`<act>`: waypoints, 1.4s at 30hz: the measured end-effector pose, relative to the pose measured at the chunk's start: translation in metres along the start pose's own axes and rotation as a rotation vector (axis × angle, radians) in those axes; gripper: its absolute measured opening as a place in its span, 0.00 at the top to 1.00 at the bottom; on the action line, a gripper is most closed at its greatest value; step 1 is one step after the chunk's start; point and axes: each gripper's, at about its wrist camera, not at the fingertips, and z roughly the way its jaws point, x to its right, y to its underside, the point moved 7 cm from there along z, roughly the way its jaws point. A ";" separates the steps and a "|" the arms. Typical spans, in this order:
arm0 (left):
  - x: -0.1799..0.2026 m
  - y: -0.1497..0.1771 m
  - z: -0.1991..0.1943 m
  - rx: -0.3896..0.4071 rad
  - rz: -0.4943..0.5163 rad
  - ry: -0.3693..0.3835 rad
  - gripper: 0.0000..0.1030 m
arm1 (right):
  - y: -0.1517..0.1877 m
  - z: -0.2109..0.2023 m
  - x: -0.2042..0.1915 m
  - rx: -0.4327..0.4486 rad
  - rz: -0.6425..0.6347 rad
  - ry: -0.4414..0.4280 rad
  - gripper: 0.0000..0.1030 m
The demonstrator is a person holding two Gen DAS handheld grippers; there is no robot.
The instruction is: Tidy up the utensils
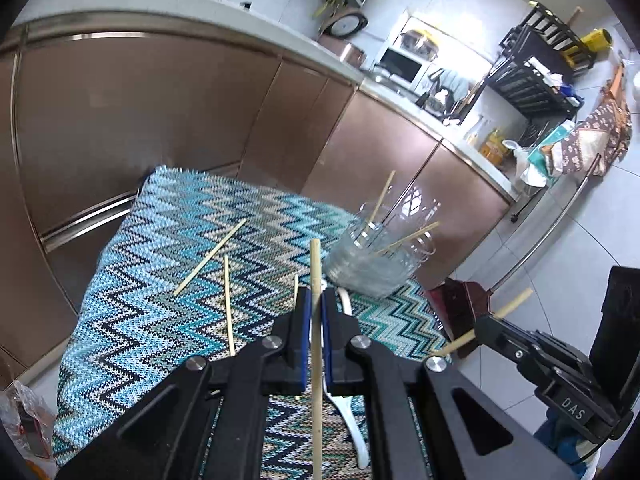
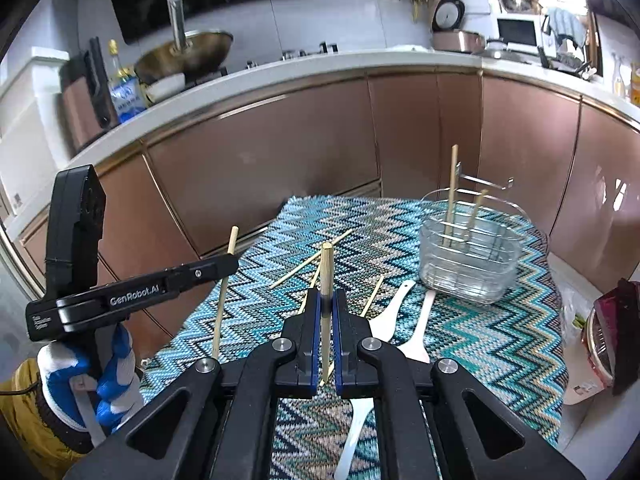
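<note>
Left hand-held gripper (image 1: 316, 300): blue pads pinching a bamboo chopstick (image 1: 316, 320) that runs lengthwise between the jaws, its tip projecting past them. The same gripper appears in the right wrist view (image 2: 228, 260), held by a blue-and-white gloved hand (image 2: 100, 376), stick near vertical.

Right hand-held gripper (image 2: 327, 304): pressed together on a second chopstick (image 2: 326, 280), blunt end up.

Both are raised above the tabletop, which is covered by a zigzag-patterned cloth (image 2: 480, 340).

Loose chopsticks (image 1: 210, 258) lie on the cloth. Two white spoons (image 2: 394, 312) lie near the gripper.

Clear holder (image 2: 470, 264) stands at the far right of the cloth, with two chopsticks (image 2: 452, 196) standing in it.
</note>
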 end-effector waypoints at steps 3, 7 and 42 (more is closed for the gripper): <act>0.012 -0.003 -0.012 0.043 0.013 -0.007 0.96 | 0.001 -0.019 0.006 0.034 0.010 -0.002 0.95; 0.029 -0.014 -0.025 0.100 0.030 -0.019 0.96 | -0.002 -0.039 0.019 0.082 0.019 -0.001 0.95; 0.129 -0.186 0.149 0.539 0.042 -0.080 0.95 | -0.141 0.047 0.143 0.213 -0.043 0.096 0.95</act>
